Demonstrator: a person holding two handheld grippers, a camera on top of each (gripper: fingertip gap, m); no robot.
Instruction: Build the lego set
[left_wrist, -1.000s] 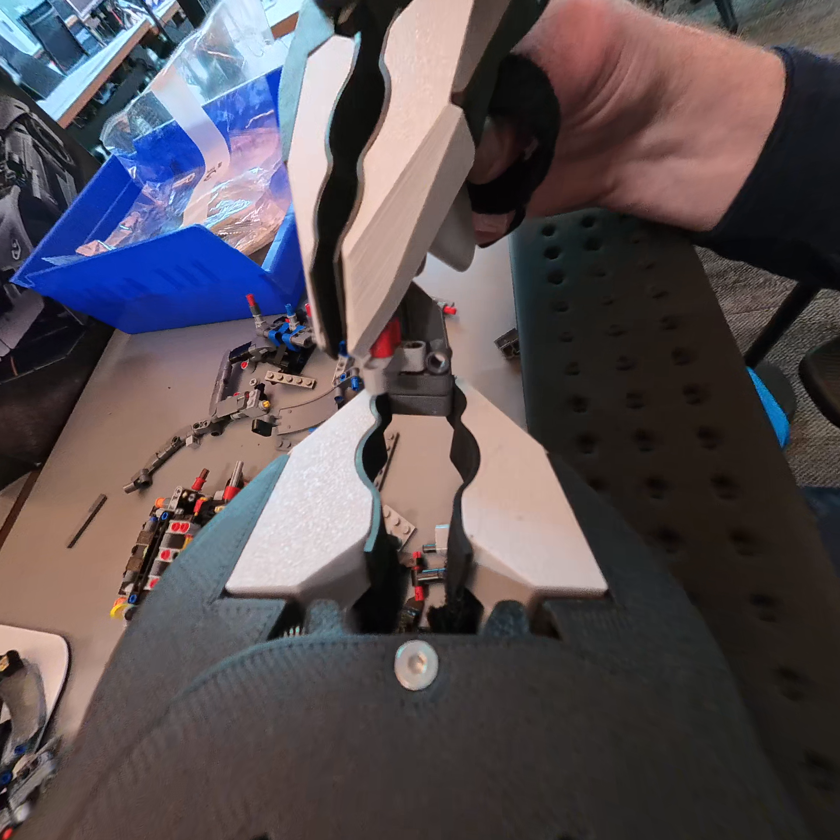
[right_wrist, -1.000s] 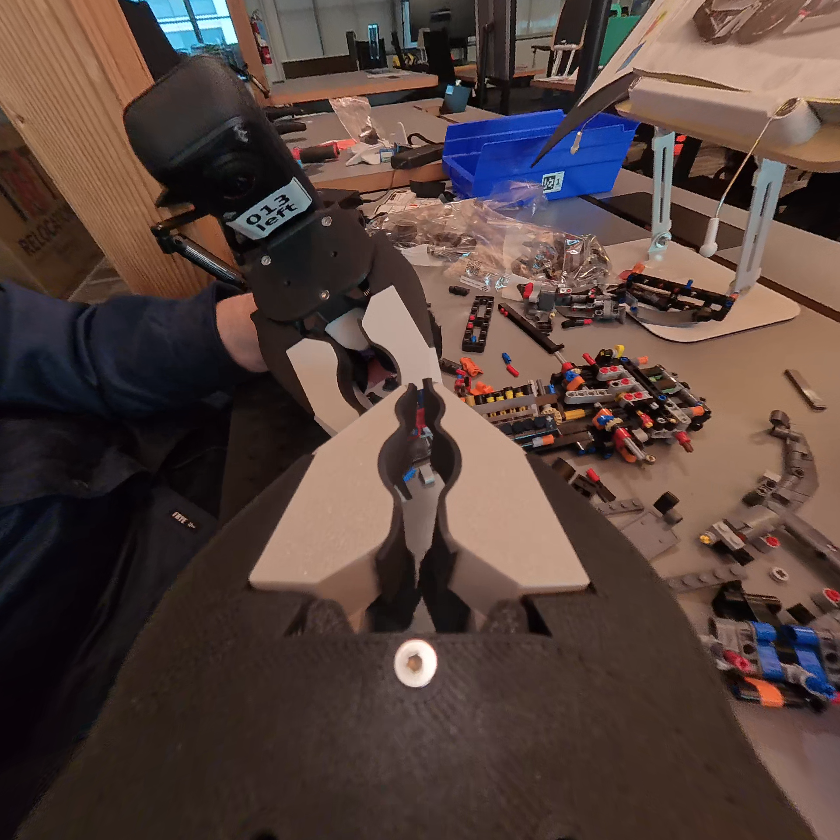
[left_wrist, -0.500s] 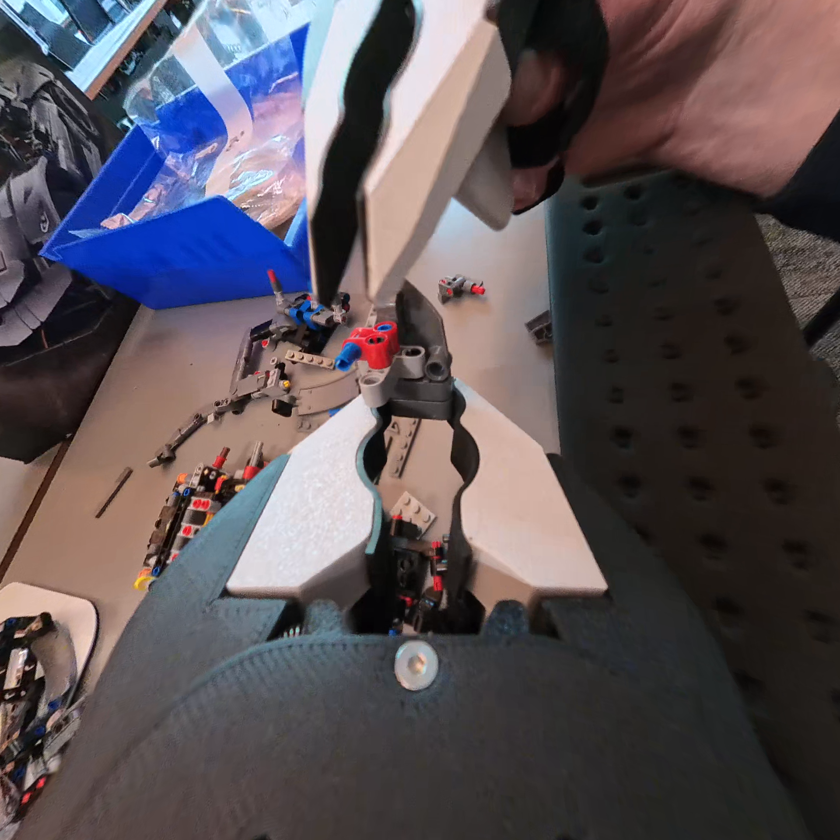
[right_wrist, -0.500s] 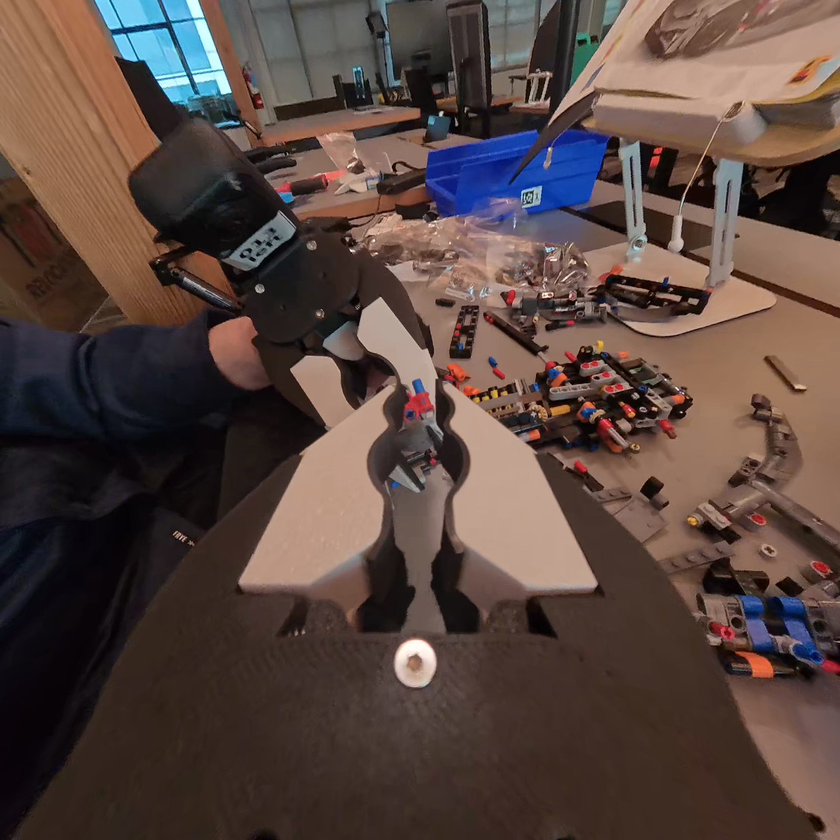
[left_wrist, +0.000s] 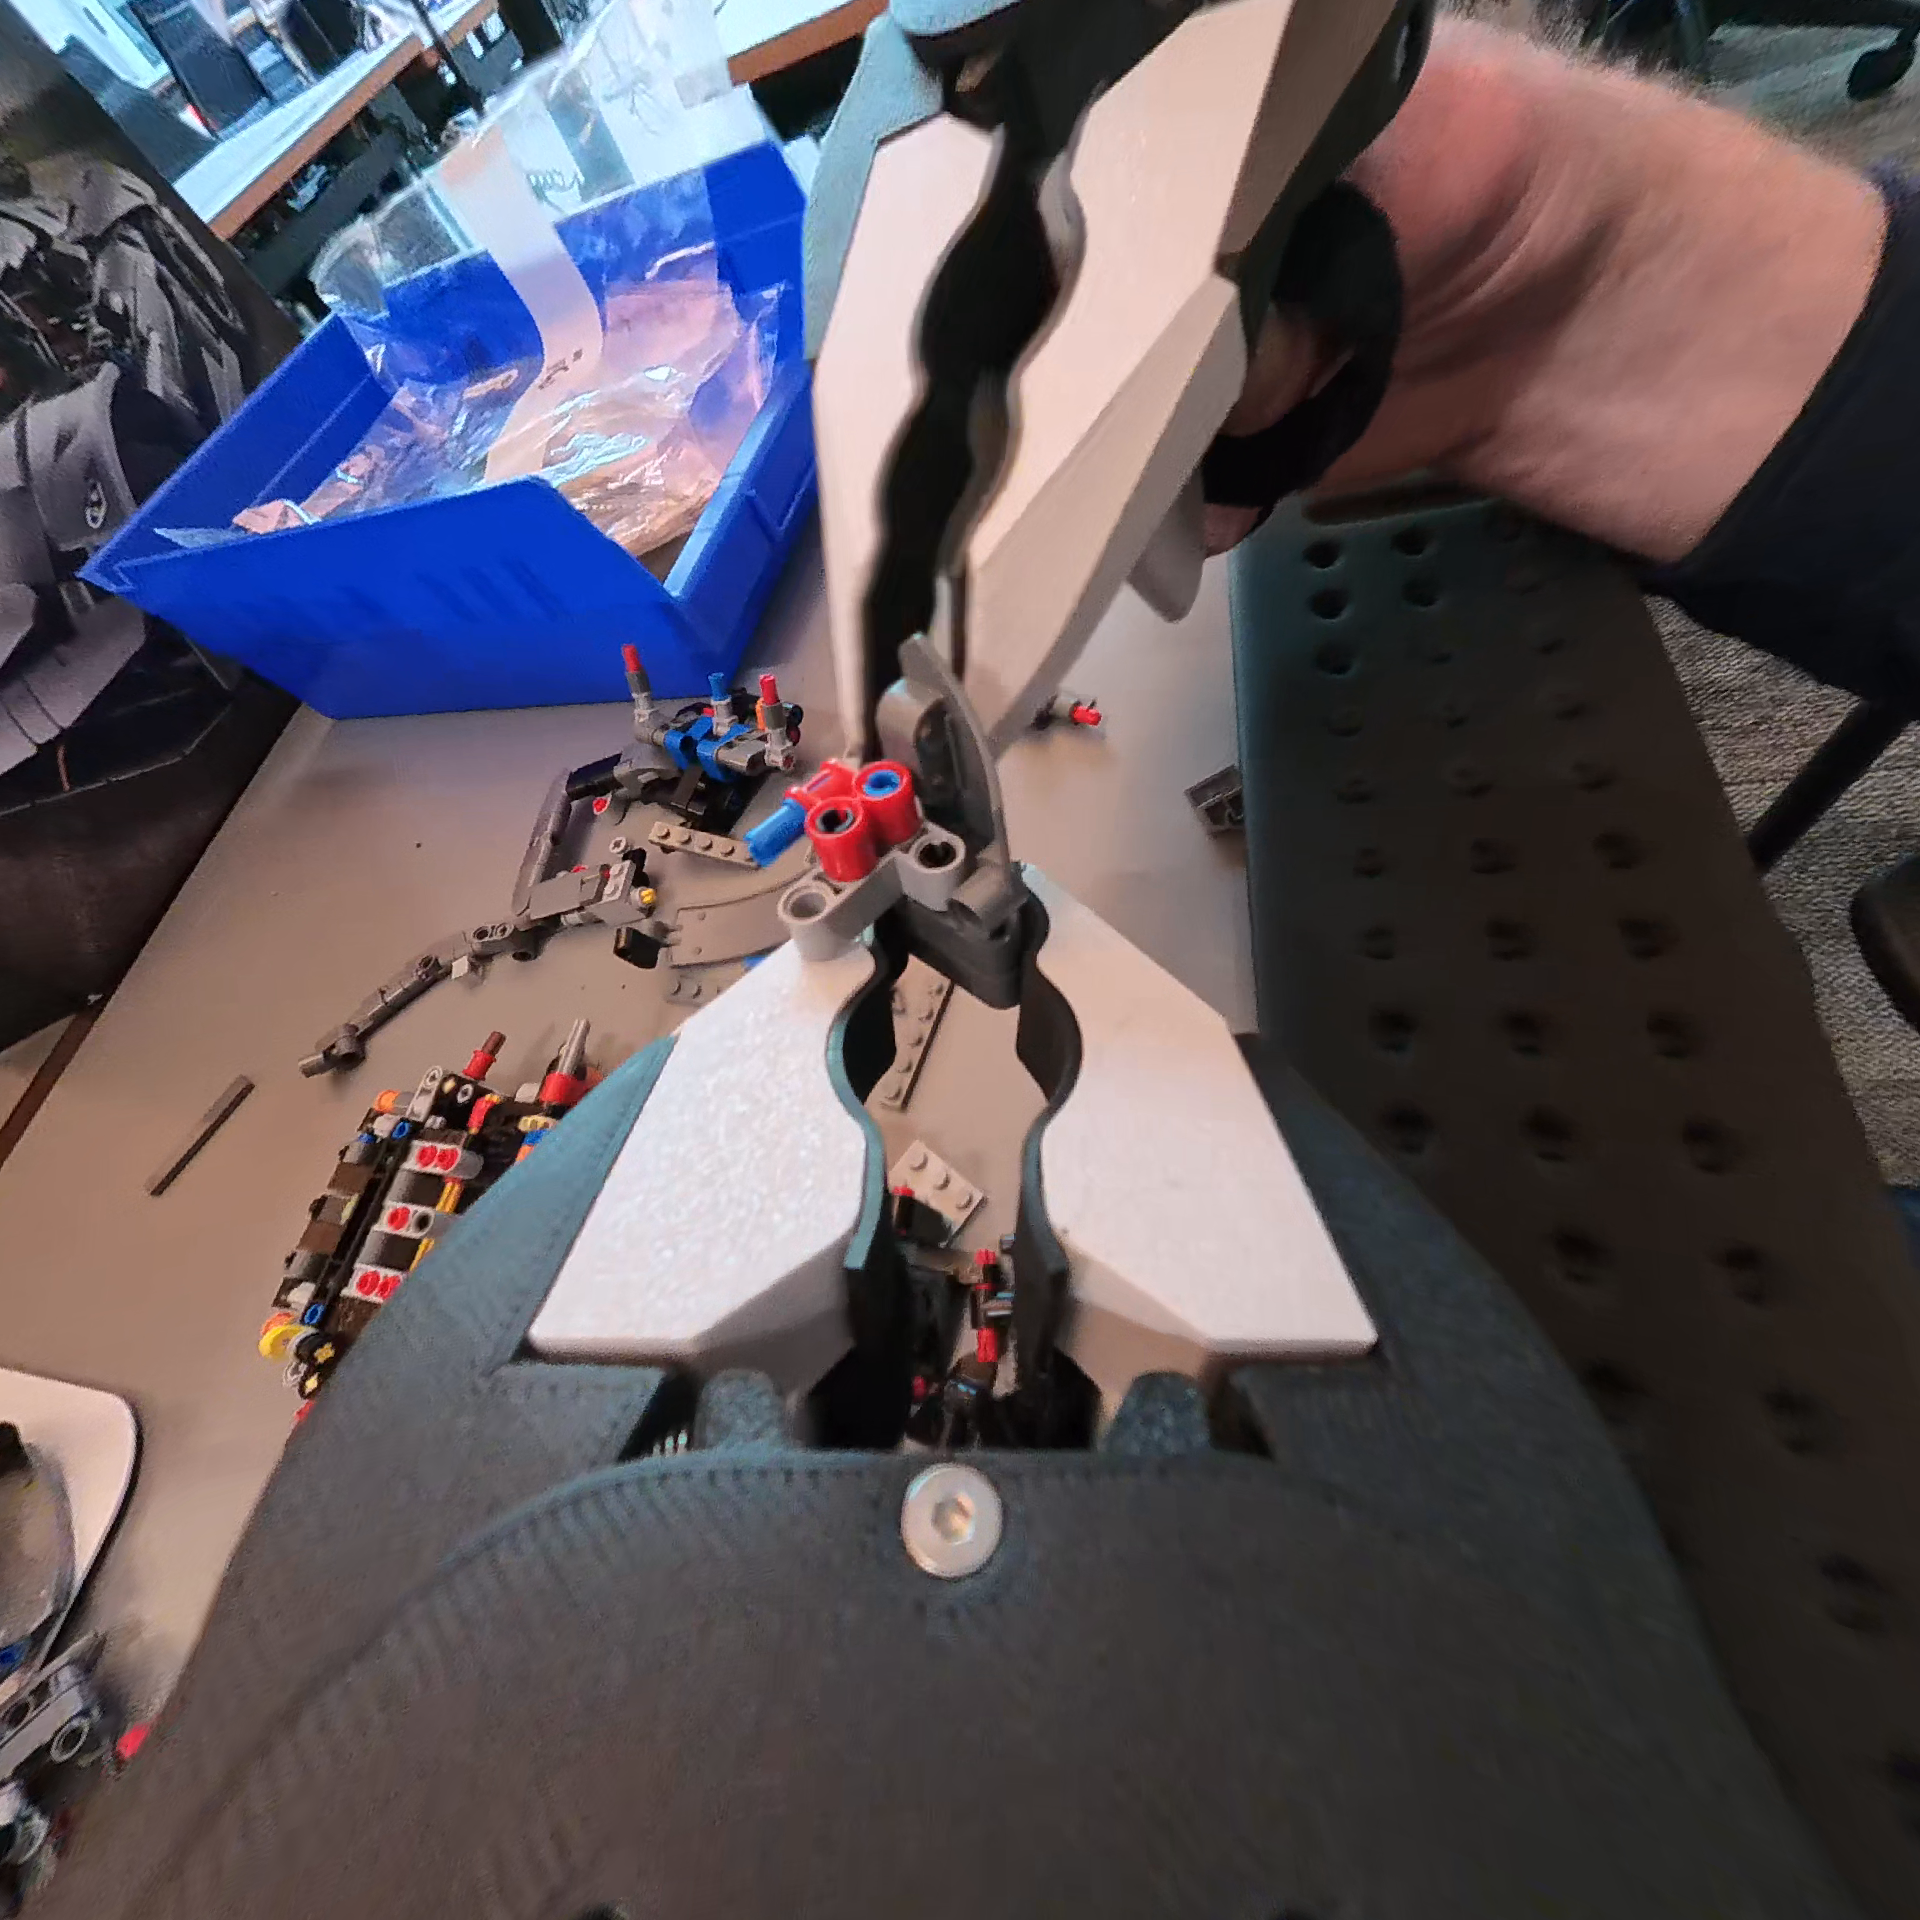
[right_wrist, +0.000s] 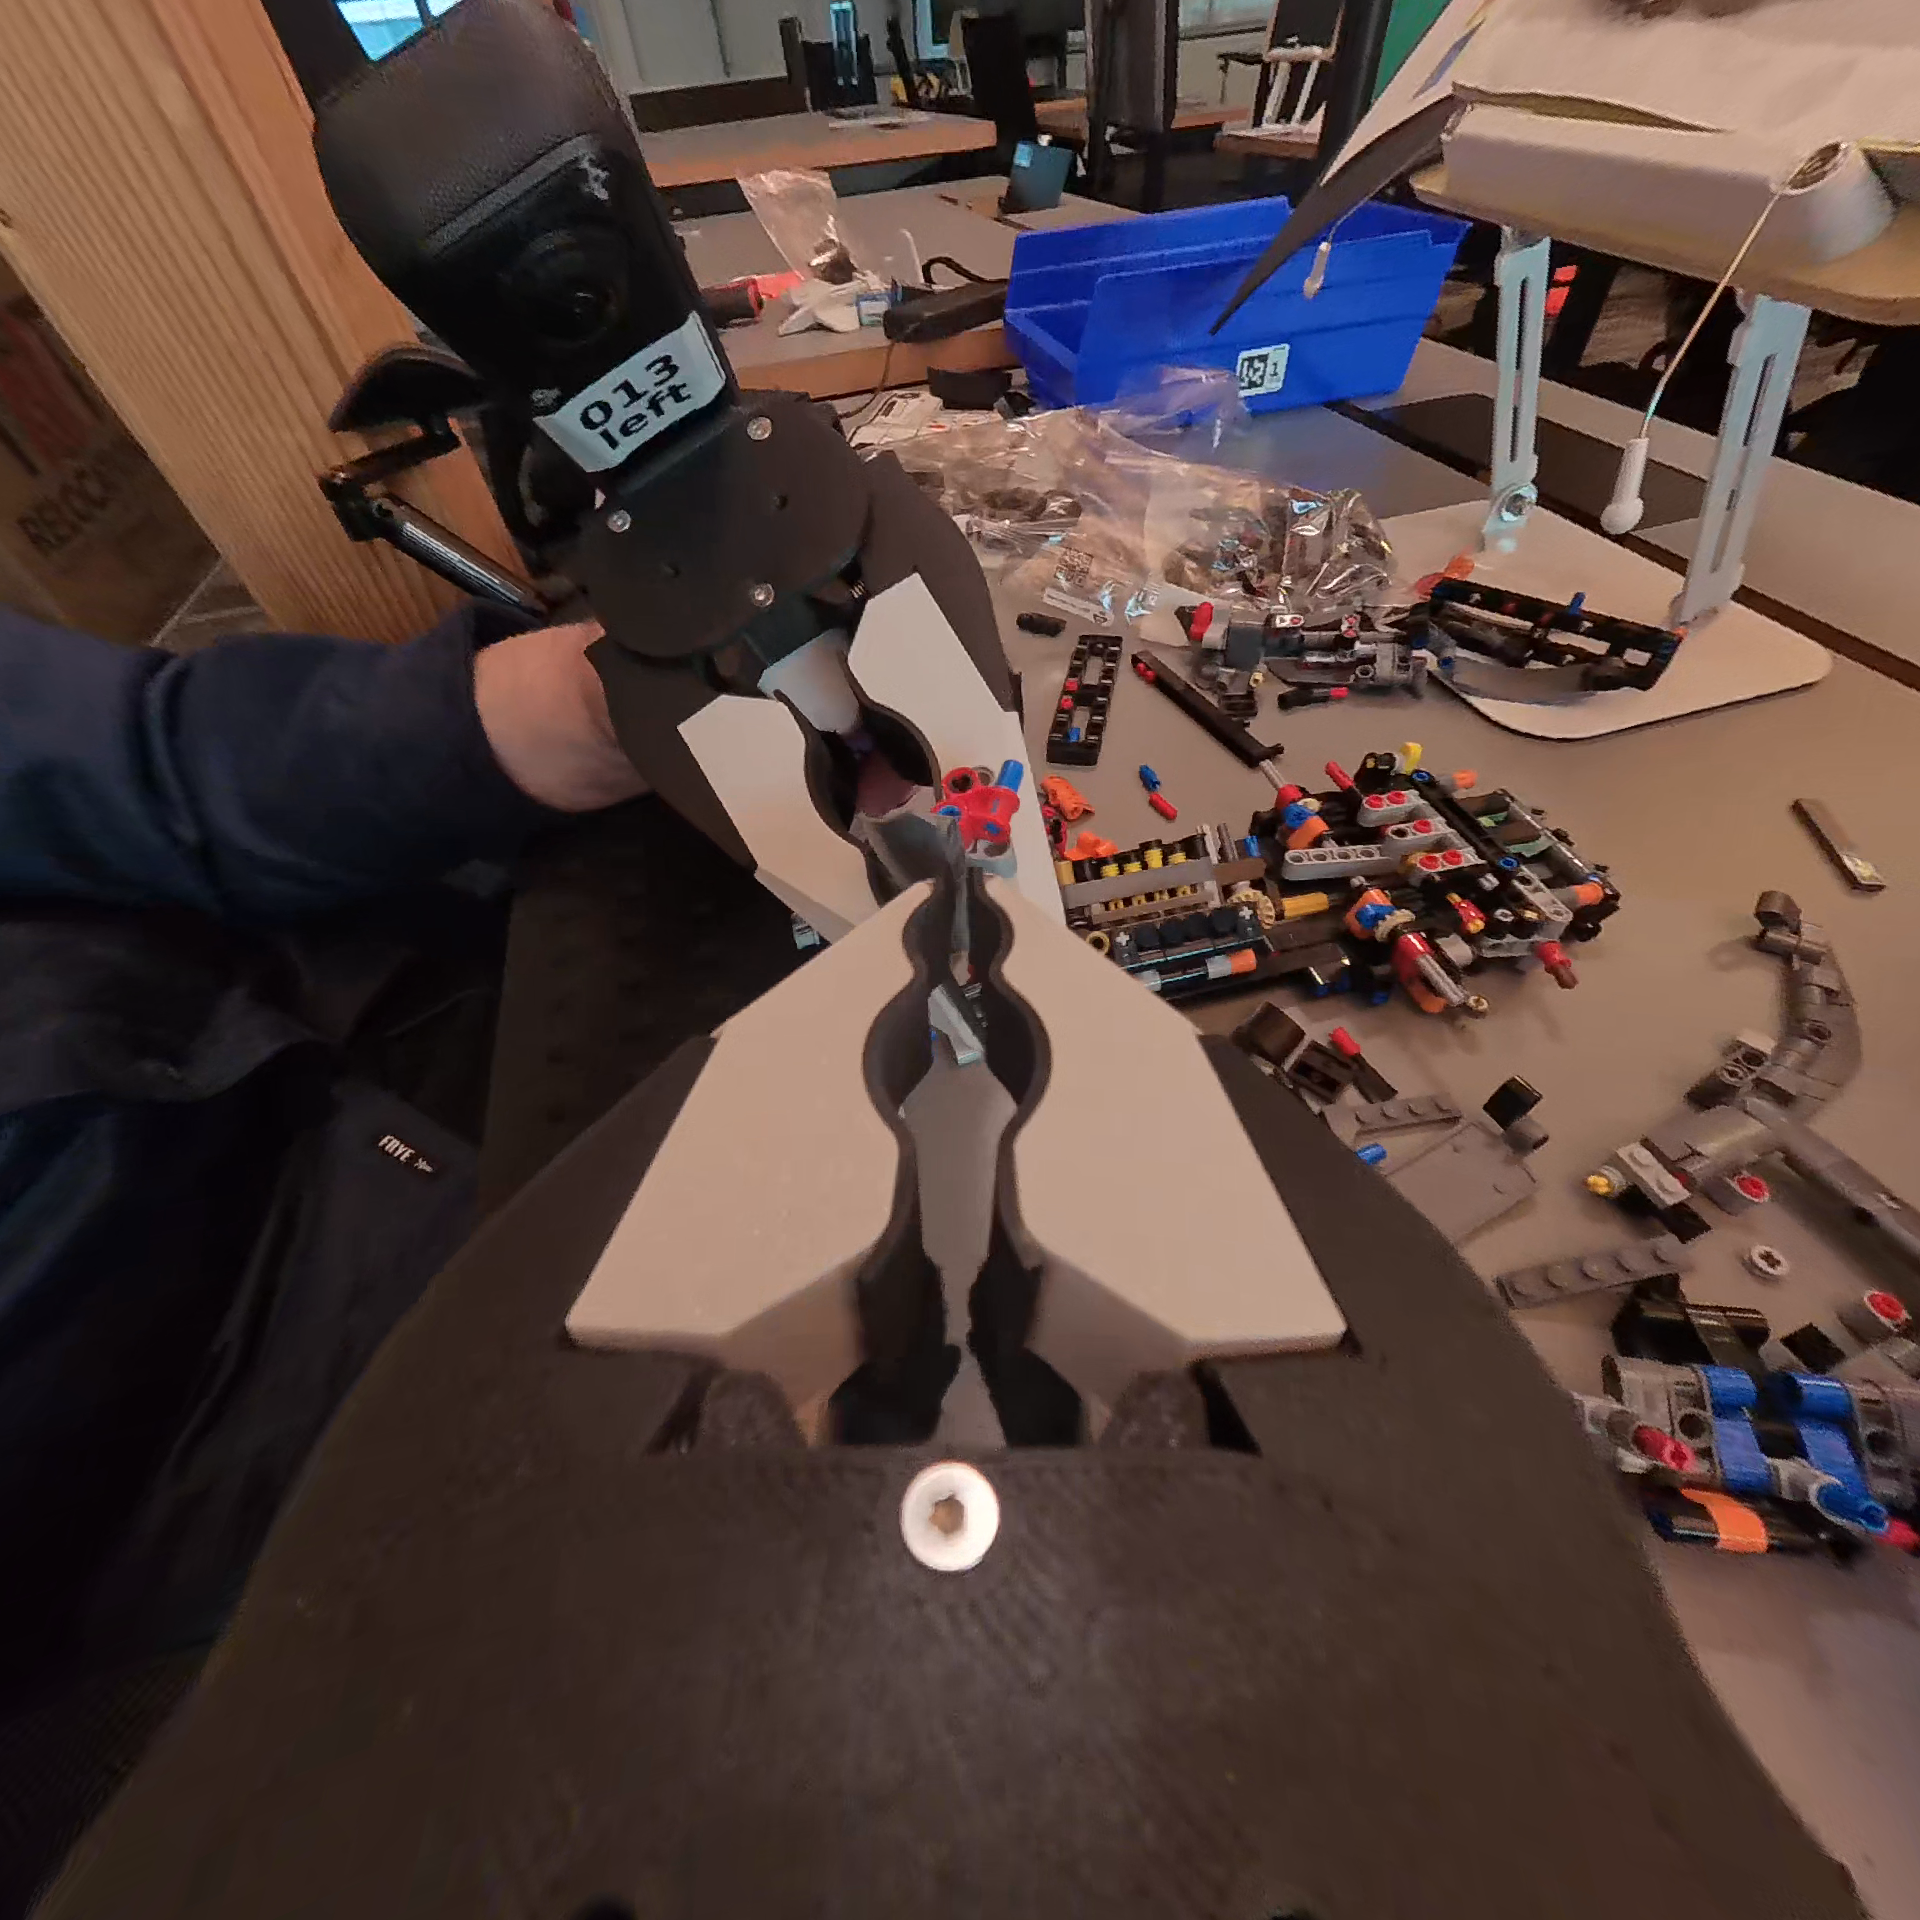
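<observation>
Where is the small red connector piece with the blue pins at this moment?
The red connector is in the air above the table, on the grey sub-assembly that the left gripper holds, just below the right gripper; the right wrist view shows it centre-left.

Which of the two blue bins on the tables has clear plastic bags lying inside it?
The blue bin in the left wrist view: crumpled clear bags fill it. The other blue bin, behind the book stand, shows none.

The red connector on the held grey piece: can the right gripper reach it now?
Probably yes: the right gripper is shut on the same grey piece, just beside the red connector, and nothing lies between them.
</observation>
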